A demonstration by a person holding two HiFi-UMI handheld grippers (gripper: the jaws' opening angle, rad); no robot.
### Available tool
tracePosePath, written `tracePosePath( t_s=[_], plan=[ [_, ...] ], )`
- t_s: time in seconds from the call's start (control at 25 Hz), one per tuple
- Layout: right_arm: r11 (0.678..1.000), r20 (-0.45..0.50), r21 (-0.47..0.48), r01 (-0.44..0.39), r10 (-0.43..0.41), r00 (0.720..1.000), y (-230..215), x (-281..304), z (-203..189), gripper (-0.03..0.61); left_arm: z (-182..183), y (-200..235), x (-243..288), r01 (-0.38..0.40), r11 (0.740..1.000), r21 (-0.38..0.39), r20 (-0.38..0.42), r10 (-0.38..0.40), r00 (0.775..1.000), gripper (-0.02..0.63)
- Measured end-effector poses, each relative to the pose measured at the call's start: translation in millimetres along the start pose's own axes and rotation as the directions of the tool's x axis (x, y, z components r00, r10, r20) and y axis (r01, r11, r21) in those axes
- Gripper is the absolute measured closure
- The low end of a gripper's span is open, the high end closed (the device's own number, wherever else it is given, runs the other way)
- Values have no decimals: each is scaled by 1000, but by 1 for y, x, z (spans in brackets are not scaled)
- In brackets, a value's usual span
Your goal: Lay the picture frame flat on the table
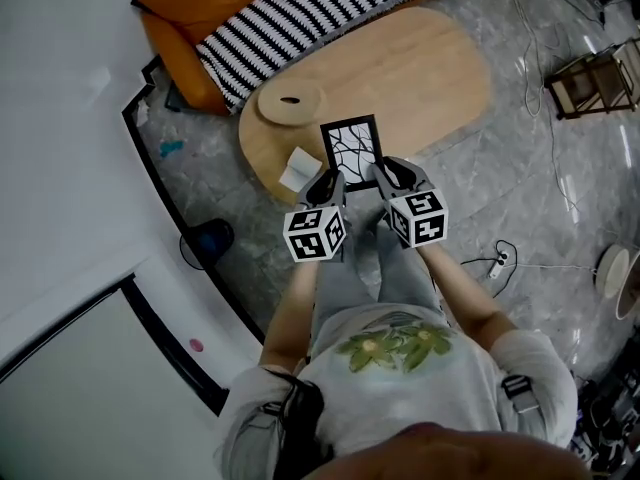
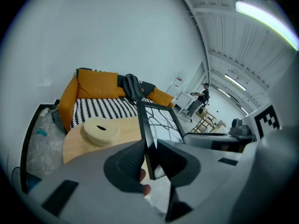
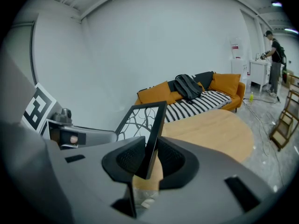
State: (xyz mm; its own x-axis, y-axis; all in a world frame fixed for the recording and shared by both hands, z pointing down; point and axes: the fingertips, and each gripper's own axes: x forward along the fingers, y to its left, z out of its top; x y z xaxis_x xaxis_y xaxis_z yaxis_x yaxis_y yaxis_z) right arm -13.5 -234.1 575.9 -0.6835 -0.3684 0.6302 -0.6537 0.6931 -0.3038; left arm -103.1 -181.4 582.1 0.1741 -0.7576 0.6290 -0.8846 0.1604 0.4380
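A black picture frame [image 1: 352,147] with a white branch print is held upright above the near end of the oval wooden table [image 1: 420,78]. My left gripper [image 1: 328,182] is shut on its left edge, and in the left gripper view the frame [image 2: 159,125] stands between the dark pads [image 2: 128,164]. My right gripper [image 1: 386,176] is shut on the right edge; the right gripper view shows the frame [image 3: 142,122] clamped by its pads [image 3: 170,160].
A round wooden disc [image 1: 290,103] and a white packet [image 1: 298,171] lie on the table's left end. An orange sofa with a striped blanket [image 1: 300,13] stands behind. A wooden stool [image 1: 590,80], cables and a power strip [image 1: 498,264] are on the marble floor at right.
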Motion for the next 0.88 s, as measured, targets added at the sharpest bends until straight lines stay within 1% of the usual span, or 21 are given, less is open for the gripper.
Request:
tracePosePath(
  t_s=[0.24, 0.4, 0.56, 0.88],
  plan=[
    [1000, -15, -4, 12, -12, 1000, -10, 19, -12, 489, -12, 12, 20, -6, 1000, -11, 1, 6, 1000, 525],
    [1000, -11, -4, 0, 0, 1000, -18, 30, -21, 489, -24, 19, 35, -12, 999, -32, -8, 12, 1000, 525],
    [1000, -19, -14, -1, 1, 1000, -24, 44, -32, 489, -32, 28, 47, -6, 999, -37, 0, 6, 1000, 525],
    [998, -42, -46, -31, 29, 999, -39, 78, -67, 489, -67, 50, 78, 1, 998, -57, -5, -1, 1000, 522]
  ],
)
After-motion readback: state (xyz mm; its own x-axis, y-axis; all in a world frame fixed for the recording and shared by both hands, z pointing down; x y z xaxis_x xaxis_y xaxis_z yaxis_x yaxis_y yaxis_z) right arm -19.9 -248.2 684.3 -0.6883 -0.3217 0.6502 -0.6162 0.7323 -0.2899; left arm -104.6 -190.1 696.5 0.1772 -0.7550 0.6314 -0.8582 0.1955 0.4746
